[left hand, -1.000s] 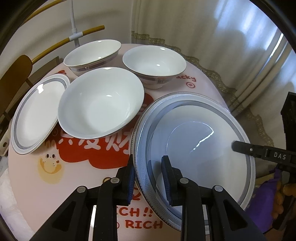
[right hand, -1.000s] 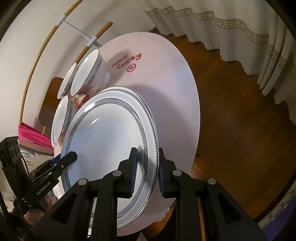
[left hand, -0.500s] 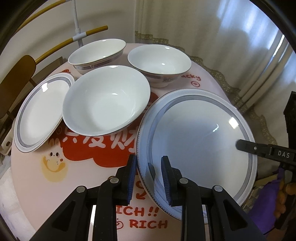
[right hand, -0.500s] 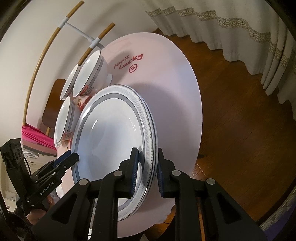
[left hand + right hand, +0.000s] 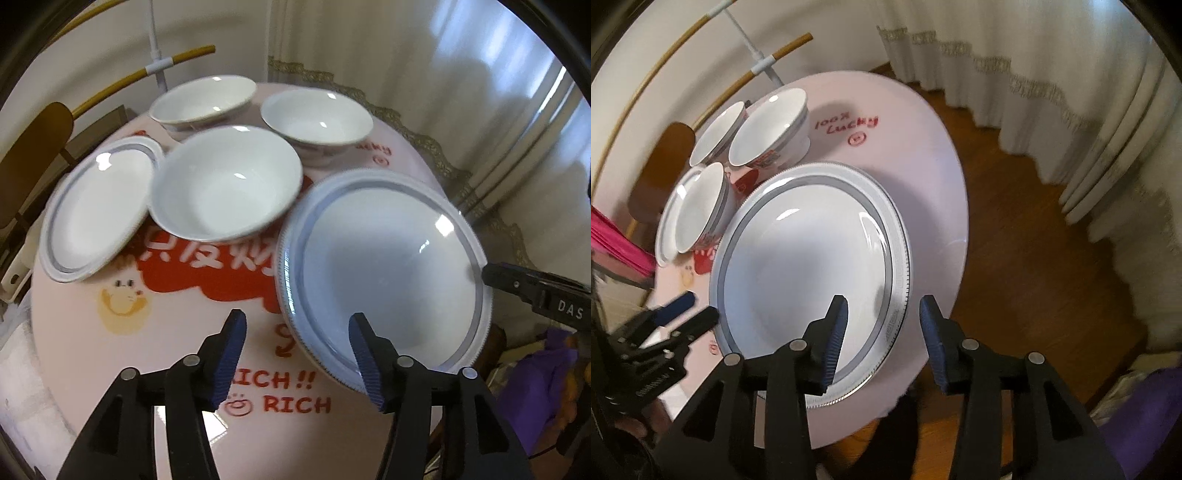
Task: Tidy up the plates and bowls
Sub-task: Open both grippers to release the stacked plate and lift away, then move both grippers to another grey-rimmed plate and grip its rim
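Nearest the cameras, both tongs are opening over the large plate's rim and neither grips anything. The left tongs (image 5: 297, 354) stand well apart, with the plate's near-left rim between the pads and no pad pressing it. The right tongs (image 5: 882, 332) straddle the opposite rim in the same way, their pads clear of the china.

The large plate (image 5: 388, 273) lies on the pink round worktop (image 5: 74, 332) at its near right side. In the right wrist view it appears to rest on a 2nd plate of like pattern, though the stacking is hard to confirm. Its edge sits close to the worktop's rim, above the wooden floor (image 5: 1034, 258). A pad catching the rim while the tongs lift away could drag or tip the plate toward that drop.

Just beyond, a big bowl (image 5: 225, 184) sits beside the plate, its rim almost touching it, and a small plate (image 5: 99, 206) lies to its left, partly under the bowl's edge. A sideways swing of the left tongs could knock the bowl against either piece and chip it.

Farthest off stand 2 smaller bowls, 1 at the back left (image 5: 203, 103) and 1 at the back right (image 5: 317, 118), not yet stacked. Glazed rims are probably slippery, so a shallow grip on them may slide.
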### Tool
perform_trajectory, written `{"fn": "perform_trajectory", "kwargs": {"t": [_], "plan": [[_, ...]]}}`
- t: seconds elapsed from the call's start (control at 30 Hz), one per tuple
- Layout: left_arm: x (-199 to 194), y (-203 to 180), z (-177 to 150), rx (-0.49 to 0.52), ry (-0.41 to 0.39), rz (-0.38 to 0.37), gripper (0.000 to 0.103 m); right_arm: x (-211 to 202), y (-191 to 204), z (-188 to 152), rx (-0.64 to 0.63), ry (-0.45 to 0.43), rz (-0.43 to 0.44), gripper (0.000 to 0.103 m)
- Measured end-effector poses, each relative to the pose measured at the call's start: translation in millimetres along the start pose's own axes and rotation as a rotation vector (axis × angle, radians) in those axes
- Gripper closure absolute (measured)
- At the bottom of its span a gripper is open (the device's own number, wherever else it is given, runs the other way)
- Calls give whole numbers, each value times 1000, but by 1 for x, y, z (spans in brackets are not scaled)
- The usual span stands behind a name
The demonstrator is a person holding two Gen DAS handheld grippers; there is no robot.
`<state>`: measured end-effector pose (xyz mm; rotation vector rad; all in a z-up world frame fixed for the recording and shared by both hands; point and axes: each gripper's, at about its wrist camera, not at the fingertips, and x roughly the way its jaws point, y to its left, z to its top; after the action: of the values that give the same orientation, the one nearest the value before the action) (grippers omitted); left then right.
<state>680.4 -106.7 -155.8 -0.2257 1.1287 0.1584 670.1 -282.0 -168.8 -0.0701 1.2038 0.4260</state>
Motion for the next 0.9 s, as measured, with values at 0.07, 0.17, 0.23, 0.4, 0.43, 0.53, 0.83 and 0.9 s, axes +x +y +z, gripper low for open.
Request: {"fn": "perform_trajectory", "kwargs": {"t": [0.07, 0.17, 0.23, 0.4, 0.43, 0.53, 0.83, 0.9], "plan": [[-13, 8, 4, -9, -23, 5, 43, -10, 9, 1, -14, -29, -11, 59], [-31, 23, 10, -24, -57, 4, 40, -18, 29, 6, -31, -56, 21, 54], [-40, 35, 12, -34, -72, -1, 37, -22, 45, 11, -39, -65, 38, 51], [-60, 78, 21, -43, -107, -21, 34, -29, 88, 19, -59, -100, 65, 40], [-62, 88, 23, -41, -112, -24, 34, -29, 99, 20, -59, -106, 69, 38], [-66, 125, 31, -36, -117, -38, 34, -29, 132, 23, -43, -117, 79, 34], [-63, 254, 64, 79, -101, -74, 34, 0, 236, 18, 155, -144, 122, 33], [-62, 275, 67, 98, -99, -72, 34, 11, 253, 14, 195, -137, 128, 33]]}}
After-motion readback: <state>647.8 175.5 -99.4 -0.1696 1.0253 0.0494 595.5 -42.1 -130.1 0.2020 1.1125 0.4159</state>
